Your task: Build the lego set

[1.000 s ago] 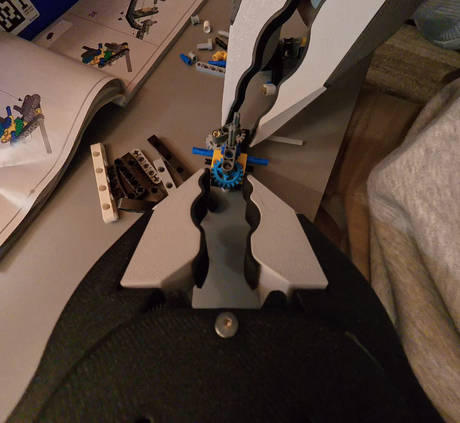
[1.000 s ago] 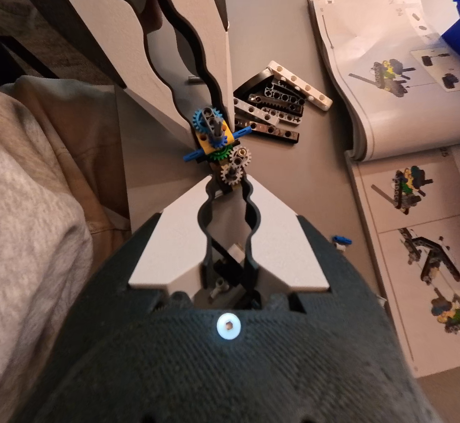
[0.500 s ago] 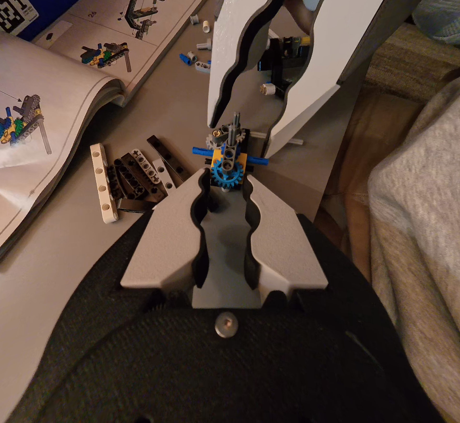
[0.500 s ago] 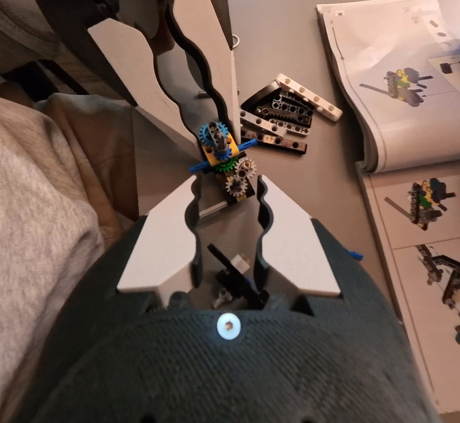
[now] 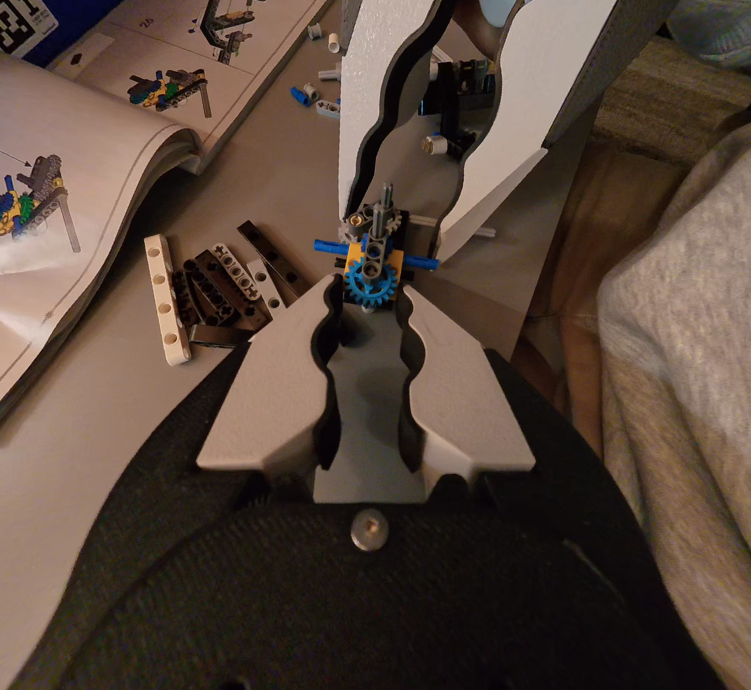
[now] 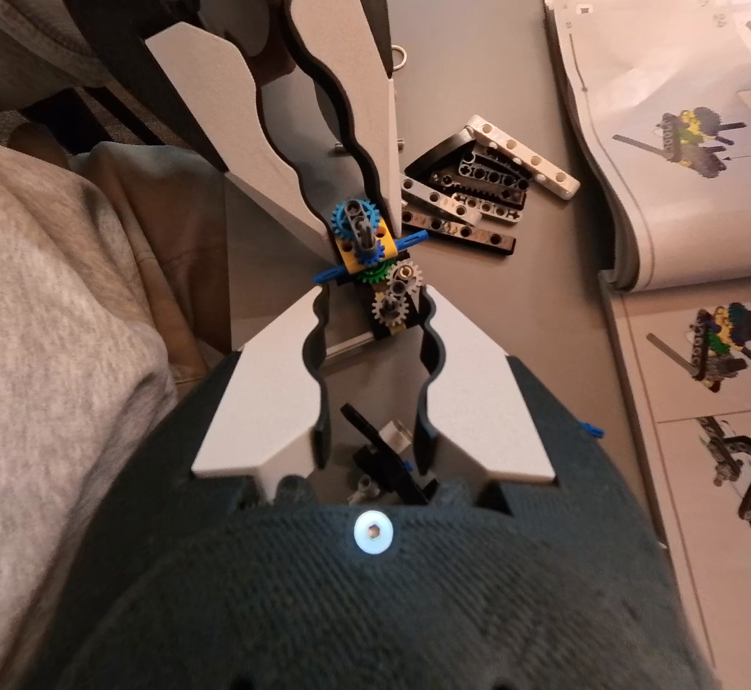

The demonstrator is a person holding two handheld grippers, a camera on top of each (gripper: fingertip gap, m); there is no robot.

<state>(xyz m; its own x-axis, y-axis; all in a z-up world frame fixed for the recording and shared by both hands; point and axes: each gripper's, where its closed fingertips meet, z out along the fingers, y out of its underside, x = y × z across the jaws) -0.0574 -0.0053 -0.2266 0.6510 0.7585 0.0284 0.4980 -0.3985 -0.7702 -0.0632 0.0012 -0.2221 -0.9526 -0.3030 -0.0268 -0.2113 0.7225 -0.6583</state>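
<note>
Keep your left tool (image 5: 367, 296) steady: it is the clamp for this step, and the gear assembly (image 5: 372, 260) should not twist while the other side works on it. The left tool's jaws are only partly closed, pinching the near end of the assembly by the blue gear (image 5: 372, 284), just above the desk (image 5: 101, 406) near its right edge.

Your right tool (image 6: 372, 304) is spread wide. Its fingertips sit either side of the far end, by the two grey gears (image 6: 394, 296), and its right fingertip looks to be at or just touching the black beam there; whether it truly touches, I cannot tell. It holds nothing.

To do this well, I judge you should line the right tool up squarely before closing, and grip the beam, not the gear teeth or the thin blue axle (image 5: 376, 254) sticking out sideways, which could slip or pop loose. Close slowly.

Spare beams (image 5: 215, 288) lie in a loose pile to the left of the assembly, and the open instruction booklet (image 5: 122, 142) lies beyond them, should you need to check the step.
</note>
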